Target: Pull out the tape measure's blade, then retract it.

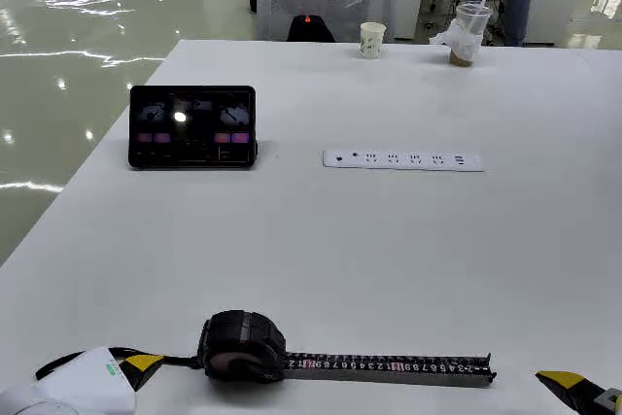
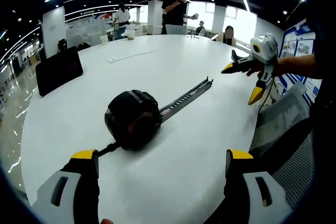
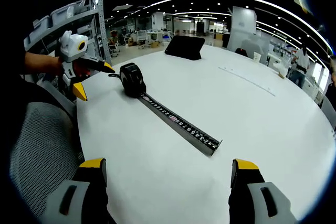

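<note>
A black tape measure [image 1: 242,345] lies near the front edge of the white table [image 1: 389,240], with its blade [image 1: 389,367] pulled out flat to the right. In the left gripper view the case [image 2: 132,118] sits just ahead of my open left gripper [image 2: 161,162], and the blade [image 2: 186,97] runs away from it. My right gripper [image 3: 168,171] is open, a short way back from the blade's hooked end [image 3: 214,144]. In the head view the left gripper [image 1: 136,364] is at the bottom left by the wrist strap, and a yellow fingertip [image 1: 562,378] of the right gripper is at the bottom right.
A black tablet [image 1: 192,126] stands on the left of the table, and a white power strip [image 1: 402,159] lies in the middle. A paper cup [image 1: 372,40] and a plastic cup with a straw [image 1: 466,34] stand at the far edge. A grey mesh chair [image 3: 42,145] is beside the table.
</note>
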